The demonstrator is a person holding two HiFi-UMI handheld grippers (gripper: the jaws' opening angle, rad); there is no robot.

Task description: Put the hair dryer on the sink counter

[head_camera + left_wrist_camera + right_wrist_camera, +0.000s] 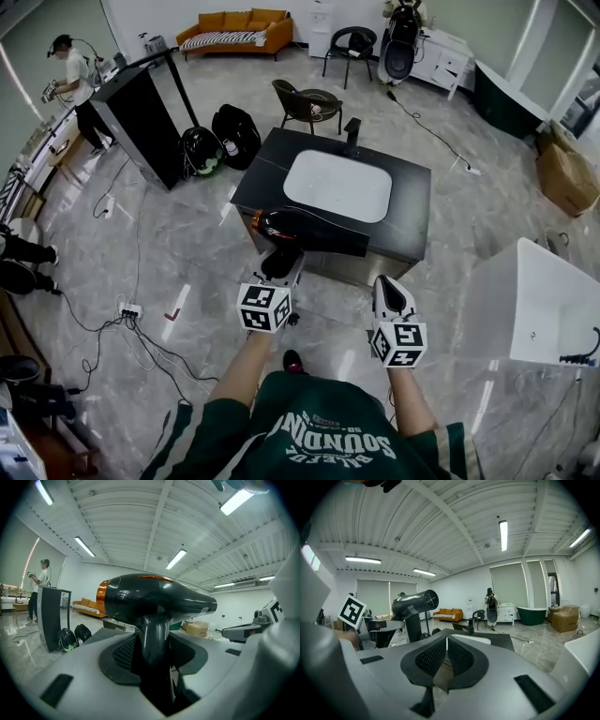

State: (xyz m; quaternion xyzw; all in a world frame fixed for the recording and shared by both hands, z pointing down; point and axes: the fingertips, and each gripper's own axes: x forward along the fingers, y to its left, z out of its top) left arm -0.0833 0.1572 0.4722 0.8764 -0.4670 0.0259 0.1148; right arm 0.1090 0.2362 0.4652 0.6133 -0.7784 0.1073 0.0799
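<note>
The hair dryer (300, 230) is black with an orange band at its rear. It hangs level over the front left edge of the dark sink counter (412, 202). My left gripper (281, 265) is shut on its handle from below. In the left gripper view the hair dryer (154, 597) fills the middle and its handle runs down between the pads of my left gripper (152, 653). My right gripper (392, 295) hovers over the floor in front of the counter, shut and empty. The right gripper view shows my right gripper (446, 656) with its pads together and the hair dryer (412, 604) off to its left.
The counter holds a white basin (337, 185) and a black faucet (352, 131). Behind it are a chair (305, 103), black bags (220, 141) and a tall black cabinet (141, 122). A white tub (534, 300) stands at the right. Cables and a power strip (129, 308) lie on the floor at the left.
</note>
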